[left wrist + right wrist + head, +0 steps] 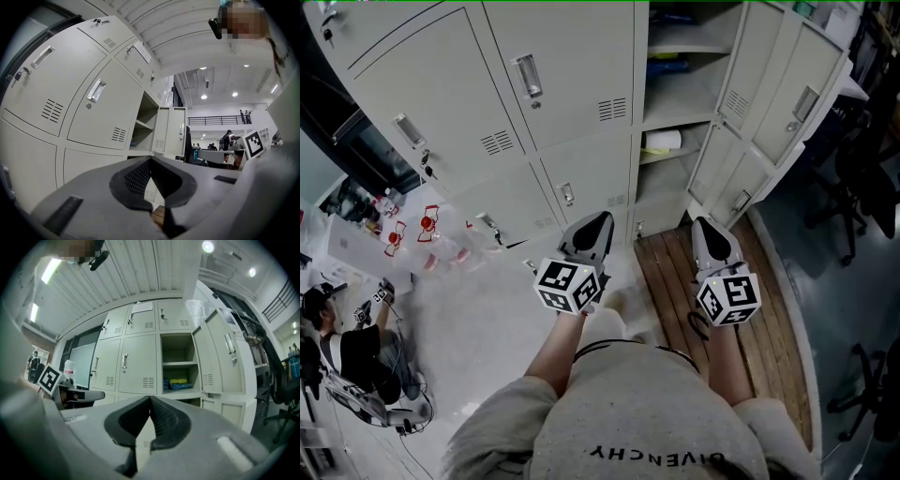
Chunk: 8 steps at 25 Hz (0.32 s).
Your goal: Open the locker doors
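- The left gripper (pixel 594 223) and right gripper (pixel 710 228) faced the lockers, each with its jaws pressed together and empty.
- The closed pale-grey metal locker doors (pixel 581 178) stood ahead and to the left, nearest the left gripper, with their vertical handles untouched.

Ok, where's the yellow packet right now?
Right gripper view, centre: the yellow packet sits with blue items inside the open locker, right of a closed door.

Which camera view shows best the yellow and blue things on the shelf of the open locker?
The right gripper view: it faces the open locker, so the yellow and blue things show fully. The head view shows them only from steeply above. The left gripper view sees that locker side-on and hardly shows them.
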Motion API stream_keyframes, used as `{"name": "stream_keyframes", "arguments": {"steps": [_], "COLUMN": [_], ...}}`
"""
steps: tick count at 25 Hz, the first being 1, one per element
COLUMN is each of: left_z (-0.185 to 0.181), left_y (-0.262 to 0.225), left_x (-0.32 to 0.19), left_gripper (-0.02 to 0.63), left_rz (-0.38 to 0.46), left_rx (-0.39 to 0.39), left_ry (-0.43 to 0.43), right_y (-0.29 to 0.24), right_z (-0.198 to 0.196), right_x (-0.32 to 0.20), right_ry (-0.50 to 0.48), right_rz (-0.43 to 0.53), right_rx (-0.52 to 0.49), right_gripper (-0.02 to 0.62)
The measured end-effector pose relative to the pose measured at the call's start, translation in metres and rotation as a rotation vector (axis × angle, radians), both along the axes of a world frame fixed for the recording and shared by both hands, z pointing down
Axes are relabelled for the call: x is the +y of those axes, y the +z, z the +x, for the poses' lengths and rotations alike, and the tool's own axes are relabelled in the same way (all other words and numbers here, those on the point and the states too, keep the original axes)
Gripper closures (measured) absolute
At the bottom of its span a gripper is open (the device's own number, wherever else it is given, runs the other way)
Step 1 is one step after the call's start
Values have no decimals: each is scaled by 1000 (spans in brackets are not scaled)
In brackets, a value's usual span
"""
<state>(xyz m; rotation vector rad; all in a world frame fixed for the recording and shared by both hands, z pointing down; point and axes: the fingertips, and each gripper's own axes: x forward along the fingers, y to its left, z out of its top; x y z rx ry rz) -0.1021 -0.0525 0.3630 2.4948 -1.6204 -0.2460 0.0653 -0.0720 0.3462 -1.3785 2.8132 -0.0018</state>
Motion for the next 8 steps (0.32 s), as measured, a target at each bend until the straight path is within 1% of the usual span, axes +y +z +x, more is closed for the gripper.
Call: {"name": "stream_keyframes", "arguments": {"steps": [8], "left_z": [-1], "left_y": [0], "left_x": [3], "left_gripper": [607], "left_rz": [-7], "left_rx": [5], "left_ry": [-9], "right_y": [1], "right_z": [0], "right_x": [1], "right_ry": [-14], "right_rz": [-12], "right_rx": [-7], "right_gripper": [592]}}
